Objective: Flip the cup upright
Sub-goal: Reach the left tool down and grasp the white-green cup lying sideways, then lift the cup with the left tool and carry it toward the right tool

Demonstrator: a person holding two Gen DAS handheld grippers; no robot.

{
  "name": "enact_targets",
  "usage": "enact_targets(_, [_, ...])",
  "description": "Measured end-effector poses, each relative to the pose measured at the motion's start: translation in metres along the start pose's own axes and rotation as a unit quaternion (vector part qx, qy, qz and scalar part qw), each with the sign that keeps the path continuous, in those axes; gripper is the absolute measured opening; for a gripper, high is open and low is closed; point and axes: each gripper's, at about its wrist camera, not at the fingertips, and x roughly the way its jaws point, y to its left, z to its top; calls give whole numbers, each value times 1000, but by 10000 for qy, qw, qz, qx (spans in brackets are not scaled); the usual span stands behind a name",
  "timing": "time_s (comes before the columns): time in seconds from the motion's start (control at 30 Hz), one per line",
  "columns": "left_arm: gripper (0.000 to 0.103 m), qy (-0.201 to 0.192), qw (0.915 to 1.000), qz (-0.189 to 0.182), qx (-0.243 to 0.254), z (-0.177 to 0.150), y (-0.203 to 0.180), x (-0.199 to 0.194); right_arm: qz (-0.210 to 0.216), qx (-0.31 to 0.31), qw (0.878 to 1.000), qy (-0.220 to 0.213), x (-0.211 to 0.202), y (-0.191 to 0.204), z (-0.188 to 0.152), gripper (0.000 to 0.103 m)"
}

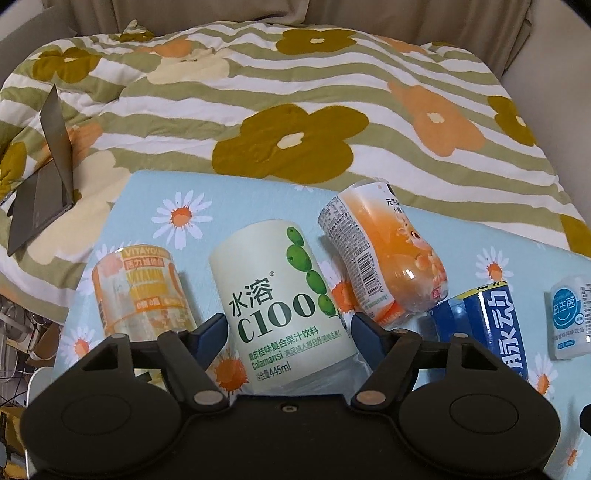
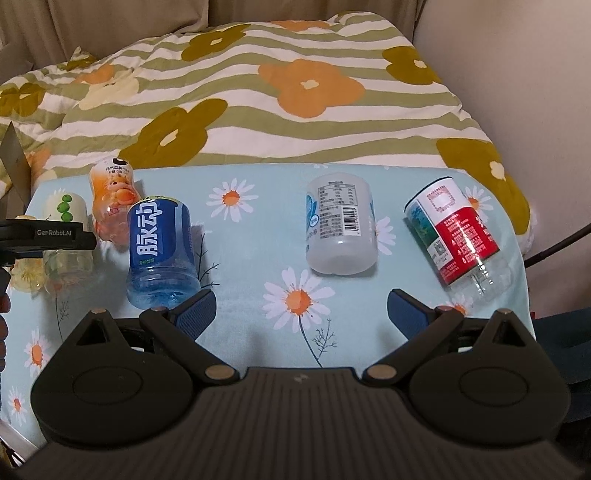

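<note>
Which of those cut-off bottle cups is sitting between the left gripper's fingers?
The pale green C100 cup. It alone sits between the open left gripper's blue fingers; the other cups stand off to either side.

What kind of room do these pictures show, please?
Probably a bedroom in a home. A green-striped quilt with big flowers fills the background, beige curtains hang behind it, and an open grey laptop rests on the quilt, beyond the light-blue daisy-print cloth.
</note>
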Motion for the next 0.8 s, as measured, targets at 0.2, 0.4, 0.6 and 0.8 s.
enact_targets(0.2, [74,-116,9999,-38,39,-2,-2,-8,11,2,10000,-29,-2,-1,0,103])
enact_targets(0.4, [72,-339,9993,-67,140,-9,-8,-28,71,42,9998,-158,-13,-9,-7,103])
enact_targets(0.6, [71,-481,9983,-111,302,-26,-20,-51,204,71,9993,-312,-28,-21,-23,103])
enact_targets(0.8, [71,-492,9964,-198,657,-54,-38,-80,353,89,9984,-441,-47,-37,-47,103])
